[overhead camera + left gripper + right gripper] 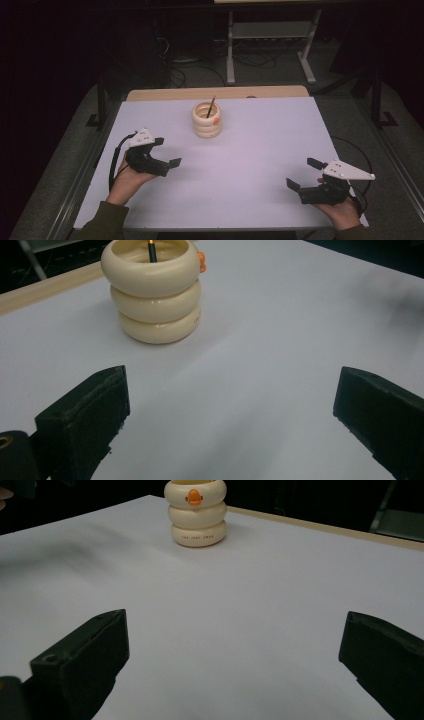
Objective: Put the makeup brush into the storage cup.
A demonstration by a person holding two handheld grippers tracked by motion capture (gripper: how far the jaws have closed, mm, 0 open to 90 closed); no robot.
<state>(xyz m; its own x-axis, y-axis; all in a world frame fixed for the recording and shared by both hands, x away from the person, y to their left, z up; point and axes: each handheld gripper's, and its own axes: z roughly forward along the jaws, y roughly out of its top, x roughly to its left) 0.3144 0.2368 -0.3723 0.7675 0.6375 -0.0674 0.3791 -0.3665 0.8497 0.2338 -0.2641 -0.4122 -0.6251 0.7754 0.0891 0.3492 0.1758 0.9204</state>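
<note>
A cream holder shaped like three stacked rings (207, 120) stands upright at the back middle of the white table, with an orange knob on its side and a dark pencil (211, 106) leaning out of it. The left gripper view has the holder (152, 287) close ahead, the pencil (151, 250) inside it. In the right gripper view the holder (196, 512) stands far off. My left gripper (166, 152) is held open at the left, short of the holder, nothing between its jaws. My right gripper (304, 173) is open near the front right corner, also empty.
The white table top (250, 145) has a wooden strip (170, 93) along its far edge. Behind the table on the dark floor stand a metal frame (270, 45) and loose cables (200, 70). A cable trails from each gripper off the table's sides.
</note>
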